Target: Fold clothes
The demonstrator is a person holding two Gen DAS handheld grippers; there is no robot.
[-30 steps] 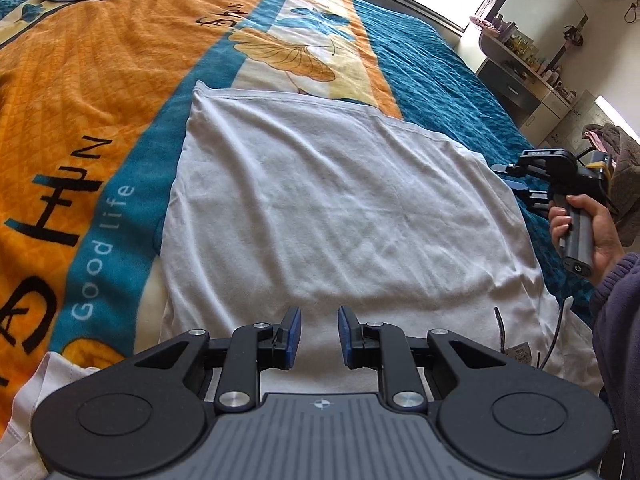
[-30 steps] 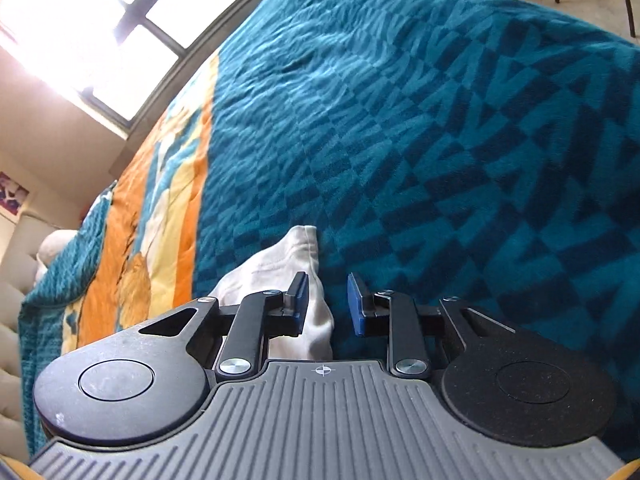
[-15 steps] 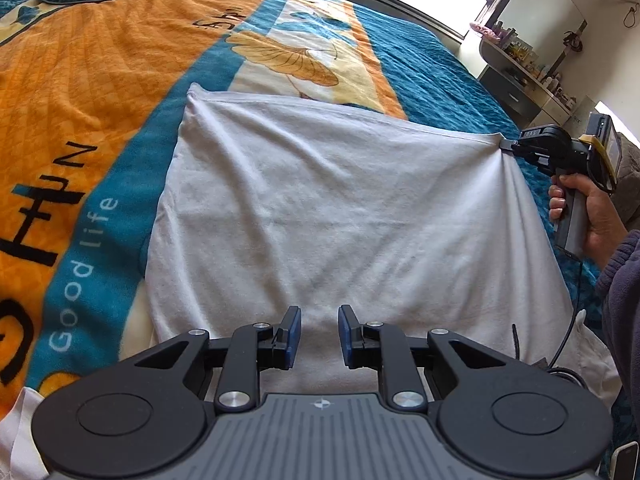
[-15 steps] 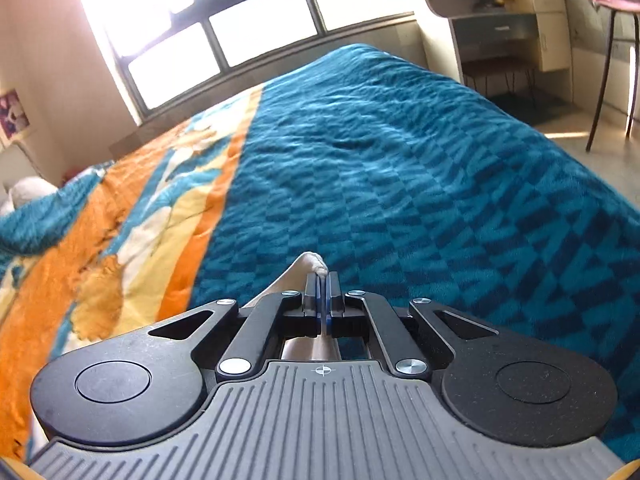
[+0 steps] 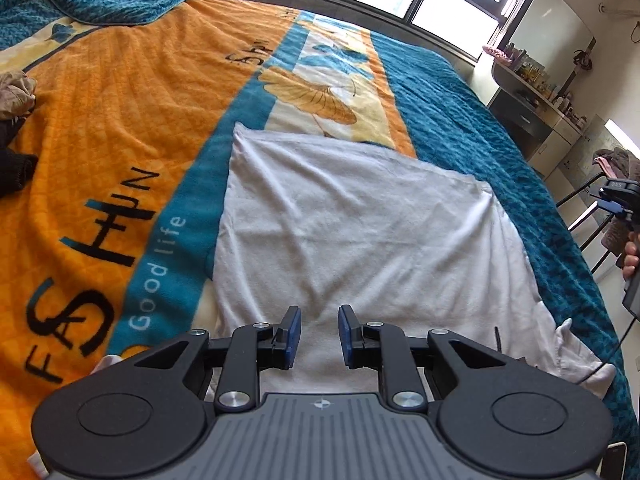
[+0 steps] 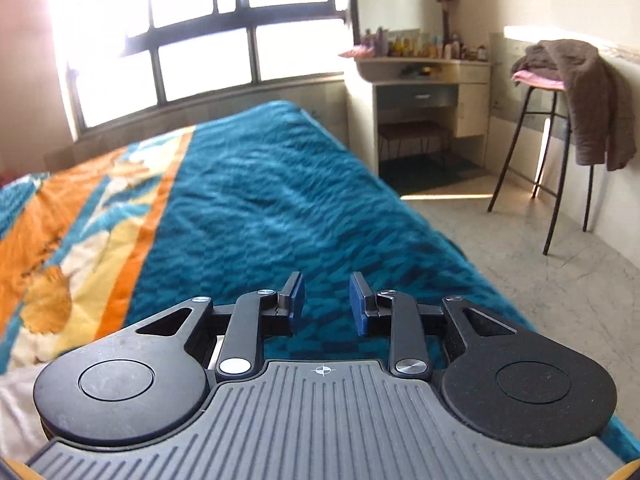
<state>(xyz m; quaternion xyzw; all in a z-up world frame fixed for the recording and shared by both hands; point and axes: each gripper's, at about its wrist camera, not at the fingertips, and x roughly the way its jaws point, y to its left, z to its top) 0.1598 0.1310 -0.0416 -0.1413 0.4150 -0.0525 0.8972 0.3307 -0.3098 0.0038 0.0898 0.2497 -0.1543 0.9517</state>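
A white garment [image 5: 360,232] lies spread flat on the orange and teal bed cover [image 5: 120,128], its right edge slightly rumpled. My left gripper [image 5: 319,334] hovers open over the garment's near edge, with nothing between its blue pads. My right gripper [image 6: 326,304] is up above the bed's teal right side, its jaws opening with only air between them. In the left wrist view that gripper [image 5: 616,200] shows at the far right edge, off the cloth, held by a hand [image 5: 632,256]. A strip of the white garment [image 6: 16,400] shows at the lower left of the right wrist view.
Dark and beige clothes [image 5: 12,152] sit at the bed's left edge. A dresser [image 6: 424,84] with bottles stands under the window, past the bed's far right corner. A stool draped with a brown garment [image 6: 580,92] stands on the floor at the right. A cable [image 5: 600,364] trails over the garment's near right corner.
The right gripper shut on the garment's far right corner, then let it go and lifted away to the right. The corner now lies on the bed. The left gripper rose a little.
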